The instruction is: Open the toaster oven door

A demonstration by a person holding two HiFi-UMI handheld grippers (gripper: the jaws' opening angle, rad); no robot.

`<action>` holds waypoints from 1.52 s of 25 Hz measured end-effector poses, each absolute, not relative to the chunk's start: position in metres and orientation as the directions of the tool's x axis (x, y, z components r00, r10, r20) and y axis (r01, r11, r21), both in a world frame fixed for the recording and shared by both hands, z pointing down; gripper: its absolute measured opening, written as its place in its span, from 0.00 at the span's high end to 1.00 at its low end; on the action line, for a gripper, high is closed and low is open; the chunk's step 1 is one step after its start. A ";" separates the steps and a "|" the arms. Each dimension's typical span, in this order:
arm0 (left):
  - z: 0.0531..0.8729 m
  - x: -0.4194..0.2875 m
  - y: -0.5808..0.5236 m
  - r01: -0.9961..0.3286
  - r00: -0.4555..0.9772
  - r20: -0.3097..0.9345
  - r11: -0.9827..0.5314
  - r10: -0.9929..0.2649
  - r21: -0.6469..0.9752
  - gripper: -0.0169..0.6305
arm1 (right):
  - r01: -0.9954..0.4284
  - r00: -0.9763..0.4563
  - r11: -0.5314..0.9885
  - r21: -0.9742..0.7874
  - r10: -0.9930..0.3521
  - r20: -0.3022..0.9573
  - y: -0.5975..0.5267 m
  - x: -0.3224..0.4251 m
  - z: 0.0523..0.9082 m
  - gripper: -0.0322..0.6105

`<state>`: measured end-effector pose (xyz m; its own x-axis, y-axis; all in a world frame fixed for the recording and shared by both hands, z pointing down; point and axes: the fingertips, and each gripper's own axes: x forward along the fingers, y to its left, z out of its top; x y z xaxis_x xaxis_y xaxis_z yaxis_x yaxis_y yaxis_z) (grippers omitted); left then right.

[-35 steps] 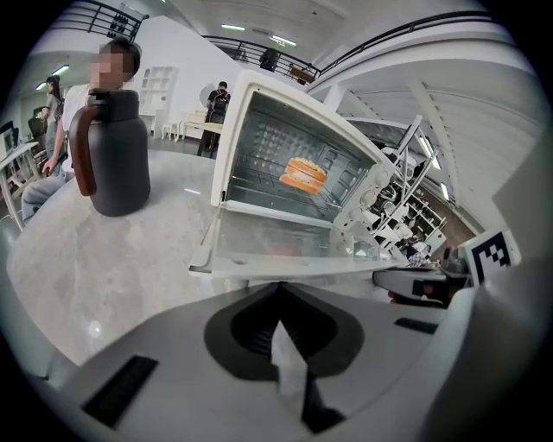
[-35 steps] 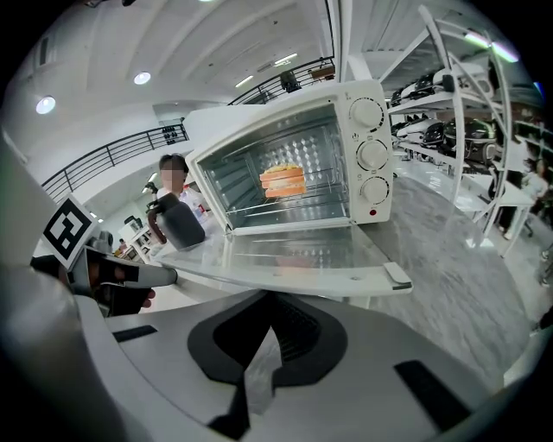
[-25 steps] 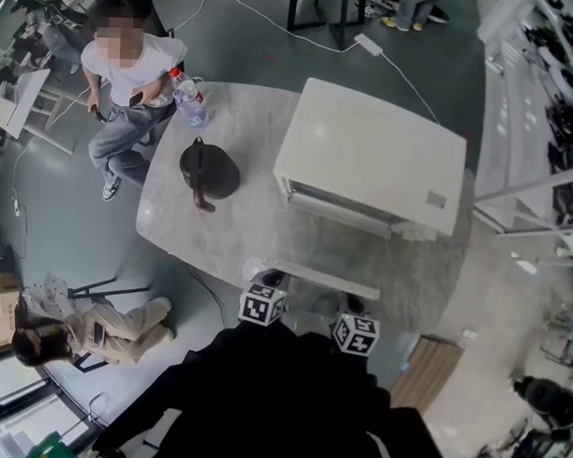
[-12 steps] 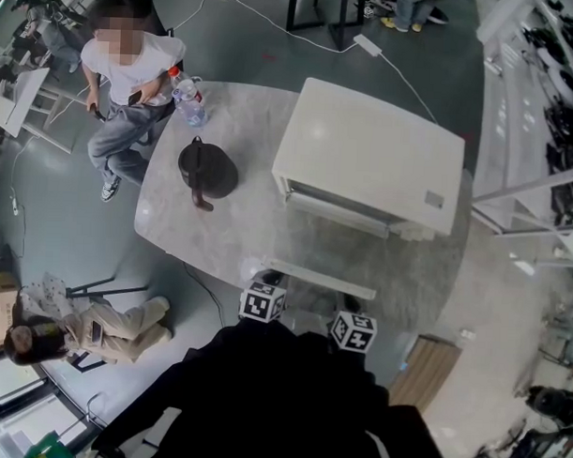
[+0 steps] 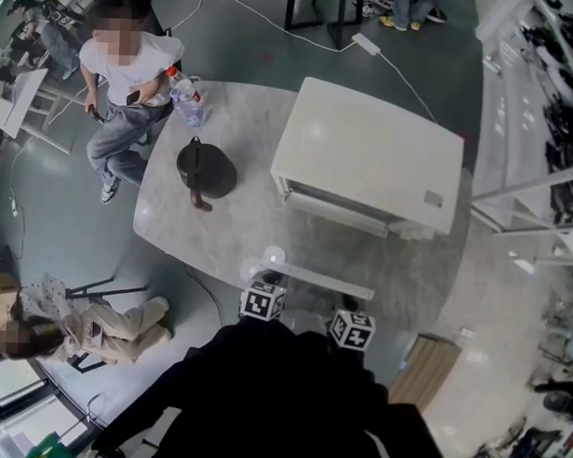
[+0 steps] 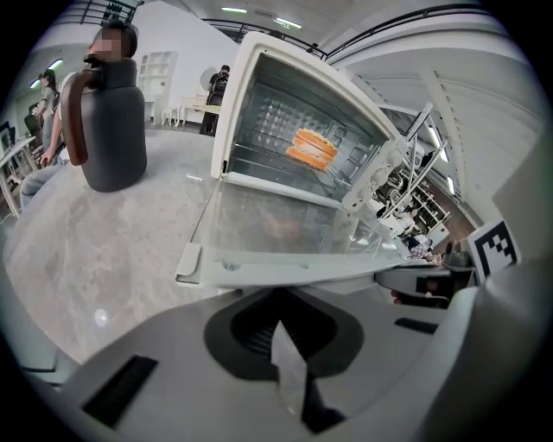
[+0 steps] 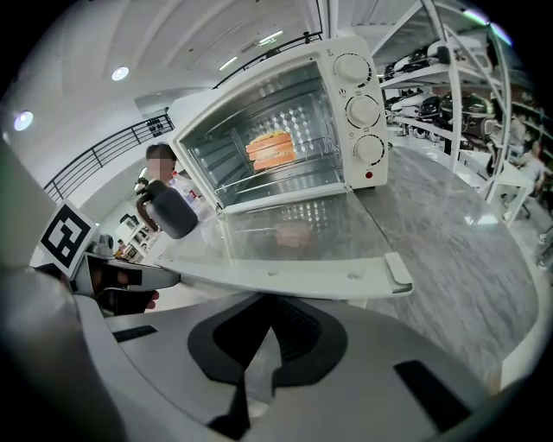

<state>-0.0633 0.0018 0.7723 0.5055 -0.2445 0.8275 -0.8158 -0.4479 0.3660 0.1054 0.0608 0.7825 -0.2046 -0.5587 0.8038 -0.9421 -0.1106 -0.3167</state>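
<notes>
On the marble table (image 5: 232, 233) sat the toaster oven (image 5: 369, 151), a cream box near the far right corner, and its door (image 6: 285, 233) was down, lying out flat toward me with the glass facing up. Through the open front I could see the wire rack and something orange, toast maybe, resting on it (image 7: 272, 148). Three knobs (image 7: 363, 110) ran down the panel on the oven's right side. The door's front edge with its handle bar reached close to the table's near rim.

My left gripper (image 6: 289, 371) was right at that front edge, low and just under it, its jaws drawn together with nothing between them. My right gripper (image 7: 259, 380) sat beside it at the same edge, pinched closed and empty as well. Both pointed into the oven mouth, side by side, their marker cubes showing from above just below the handle.

Off to the left on the table stood a dark jug (image 5: 206, 169), well apart from the oven.
</notes>
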 end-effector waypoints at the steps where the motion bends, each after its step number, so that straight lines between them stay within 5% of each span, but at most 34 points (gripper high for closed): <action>1: 0.775 -0.063 0.004 -0.814 0.505 0.831 -0.448 -0.233 0.369 0.97 | -0.943 -0.203 -0.111 -0.314 -0.557 0.806 0.061 0.106 0.782 0.95; 38: 0.796 -0.068 0.004 -0.821 0.490 0.855 -0.419 -0.171 0.387 0.97 | -0.938 -0.204 -0.150 -0.312 -0.488 0.849 0.065 0.106 0.808 0.95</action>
<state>-0.0679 0.0037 0.7960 0.4898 -0.1707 0.8550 -0.8215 -0.4188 0.3870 0.1056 0.0650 0.8079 -0.2038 -0.4883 0.8486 -0.9384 -0.1498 -0.3115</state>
